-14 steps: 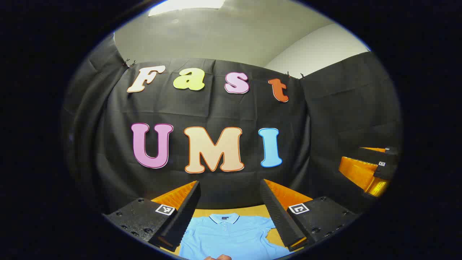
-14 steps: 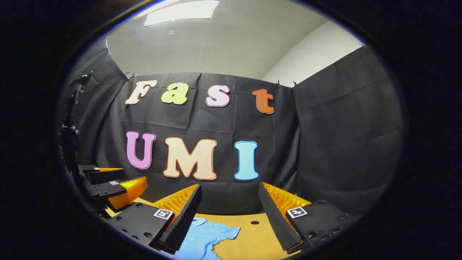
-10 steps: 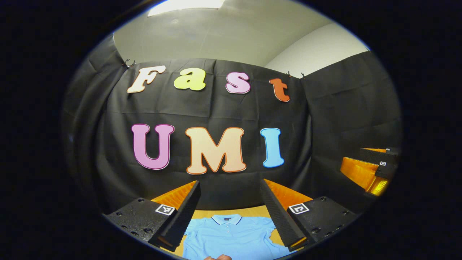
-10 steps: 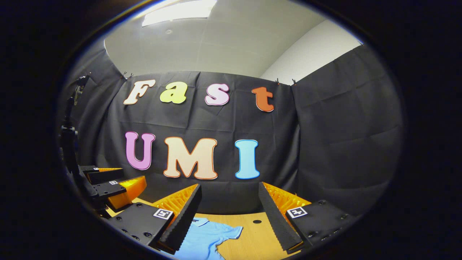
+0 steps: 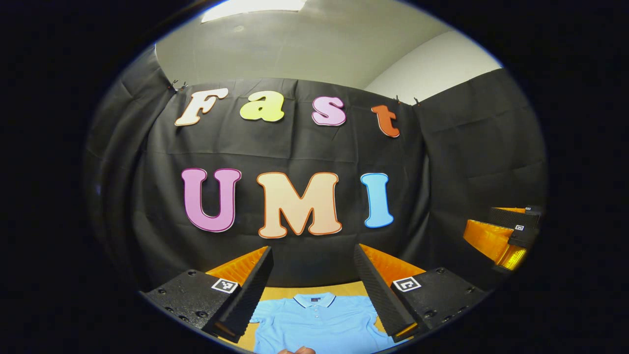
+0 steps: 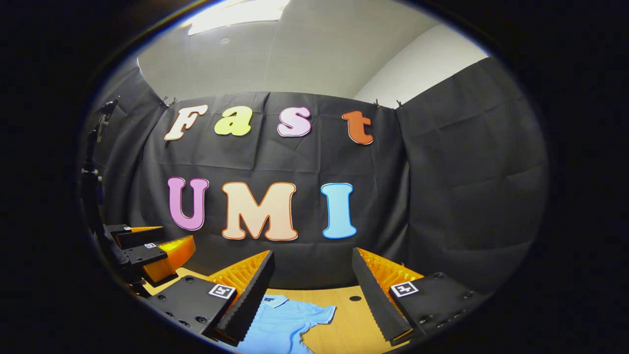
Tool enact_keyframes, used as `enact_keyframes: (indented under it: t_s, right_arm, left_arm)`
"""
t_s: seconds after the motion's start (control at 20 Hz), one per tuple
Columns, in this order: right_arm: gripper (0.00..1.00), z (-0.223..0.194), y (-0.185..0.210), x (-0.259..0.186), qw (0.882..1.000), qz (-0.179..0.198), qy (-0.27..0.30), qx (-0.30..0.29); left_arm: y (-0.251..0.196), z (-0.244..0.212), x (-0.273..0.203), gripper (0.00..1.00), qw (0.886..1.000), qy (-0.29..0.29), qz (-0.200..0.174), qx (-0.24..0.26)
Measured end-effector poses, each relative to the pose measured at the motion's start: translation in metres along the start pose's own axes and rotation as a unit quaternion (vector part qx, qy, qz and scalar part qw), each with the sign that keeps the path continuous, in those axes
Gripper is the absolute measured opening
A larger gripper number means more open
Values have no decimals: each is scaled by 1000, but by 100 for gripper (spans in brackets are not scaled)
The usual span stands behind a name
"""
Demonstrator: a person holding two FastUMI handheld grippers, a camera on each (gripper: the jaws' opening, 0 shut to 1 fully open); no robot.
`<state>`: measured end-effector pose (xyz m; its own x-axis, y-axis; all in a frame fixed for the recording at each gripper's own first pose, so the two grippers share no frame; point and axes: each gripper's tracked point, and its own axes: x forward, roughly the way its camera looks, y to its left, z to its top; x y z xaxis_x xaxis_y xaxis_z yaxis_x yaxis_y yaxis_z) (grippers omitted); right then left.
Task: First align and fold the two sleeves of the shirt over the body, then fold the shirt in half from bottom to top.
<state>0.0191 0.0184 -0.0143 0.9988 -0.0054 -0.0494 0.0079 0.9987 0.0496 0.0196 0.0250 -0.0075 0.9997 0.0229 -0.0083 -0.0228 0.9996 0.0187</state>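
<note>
1. Left gripper view: polo shirt [image 5: 317, 322] lies flat on the wooden table [image 5: 280, 291], collar at the far end, so its long axis runs near to far. It sits below and straight ahead of the left gripper [image 5: 312, 287], whose fingers are spread wide and hold nothing, raised well above the cloth. The right gripper [image 5: 506, 231] shows at the far right edge, level with this one. Its jaws look parted there, though it is small and cut off. The shirt's hem is cut off at the bottom, and each sleeve is partly hidden behind a finger. A sliver of a hand [image 5: 297, 350] peeks in at the bottom edge.

2. Right gripper view: the right gripper's own fingers stand wide apart and empty above the table. The shirt's right sleeve [image 6: 319, 312] lies low and slightly left of centre between them, cuff pointing right, with bare wood and a small hole [image 6: 355, 298] beyond it. The body of the shirt runs off behind the left-hand finger. By my judgement each gripper is nearest its own sleeve, and both must drop down first.
</note>
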Motion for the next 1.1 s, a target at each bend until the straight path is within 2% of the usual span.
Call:
enact_keyframes:
  t_s: [0.25,0.55,0.75,1.1]
  right_arm:
    - [98,-22,7,8,1000,3,23,7]
    - [98,-49,20,32,999,13,44,-3]
    - [100,-73,30,63,998,26,52,-13]
    - [98,-142,14,134,996,0,84,-37]
  left_arm:
    - [14,-10,0,100,1000,9,10,2]
    - [39,-24,5,98,999,21,24,-7]
    - [57,-23,13,98,999,11,32,-1]
    - [89,-34,27,98,999,18,47,8]
